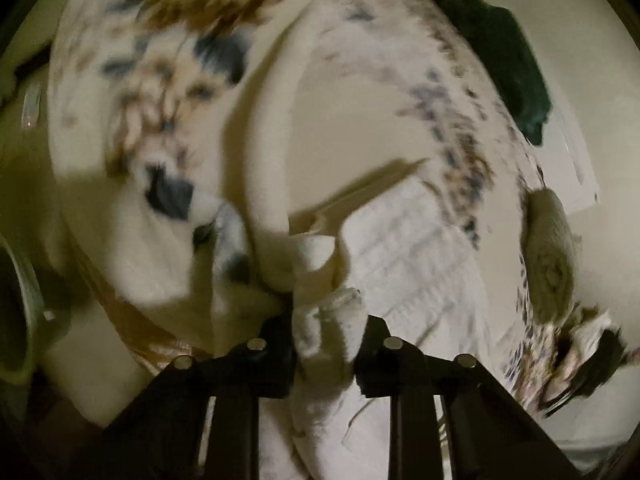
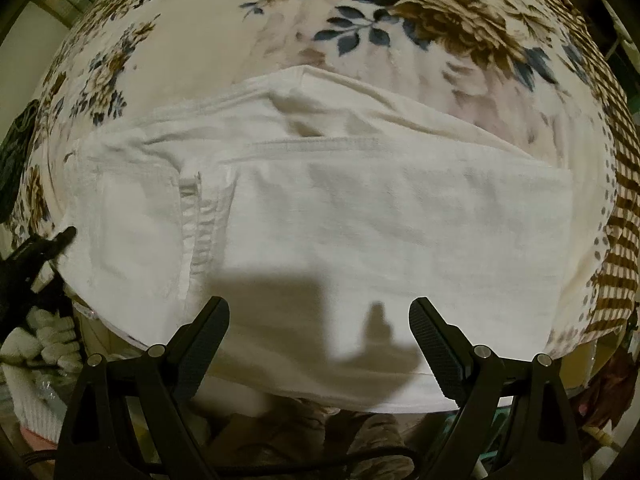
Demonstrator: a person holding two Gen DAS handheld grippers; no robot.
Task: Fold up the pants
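Observation:
The white pants [image 2: 360, 216] lie spread flat across a floral blanket [image 2: 360, 28] in the right wrist view, folded lengthwise with the waistband and pocket seams at the left. My right gripper [image 2: 319, 336] is open and empty, hovering just above the pants' near edge. My left gripper [image 1: 325, 344] is shut on a bunched edge of the white pants [image 1: 404, 256]; that view is blurred. The left gripper also shows at the pants' left edge in the right wrist view [image 2: 60, 238].
The floral blanket [image 1: 160, 80] covers the work surface. A dark green cloth [image 1: 508, 64] and a rolled pale towel [image 1: 550, 252] lie beyond it. A brown checked fabric [image 2: 618, 248] hangs at the right. Clutter [image 2: 44, 336] sits below the near edge.

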